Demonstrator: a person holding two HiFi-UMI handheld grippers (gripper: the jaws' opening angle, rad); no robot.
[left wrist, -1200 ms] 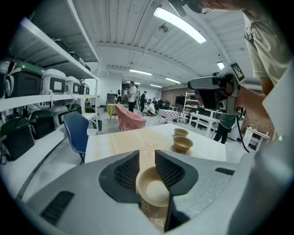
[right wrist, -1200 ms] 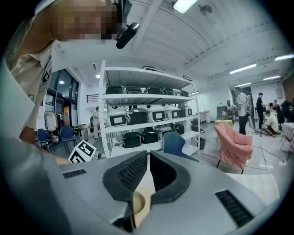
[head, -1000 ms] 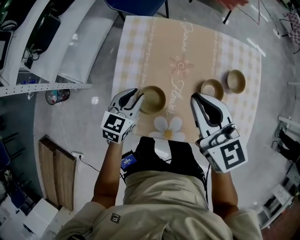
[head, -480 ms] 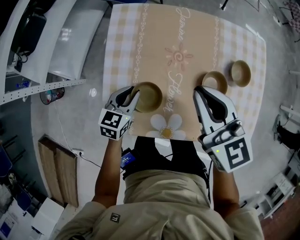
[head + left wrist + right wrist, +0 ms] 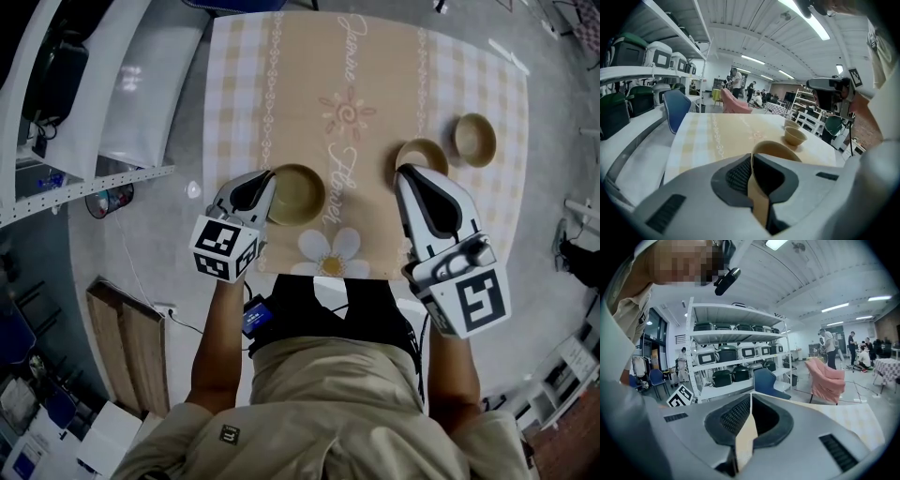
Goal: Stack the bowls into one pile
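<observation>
Bowls (image 5: 300,194) upright; left gripper (image 5: 267,191), right gripper (image 5: 406,174) — clamping rims.

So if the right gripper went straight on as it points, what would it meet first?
Probably the middle bowl: in the head view the right gripper points at its near rim, though depth is unclear.

Three tan bowls (image 5: 295,194) (image 5: 421,157) (image 5: 474,139), two grippers (image 5: 265,187) (image 5: 405,173), one table (image 5: 281,84) under a patterned cloth

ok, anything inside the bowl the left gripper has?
Nothing visible: the bowl looks empty in the head view. The left gripper has its jaws shut on the near-left rim and covers that bit of the inside.
</observation>
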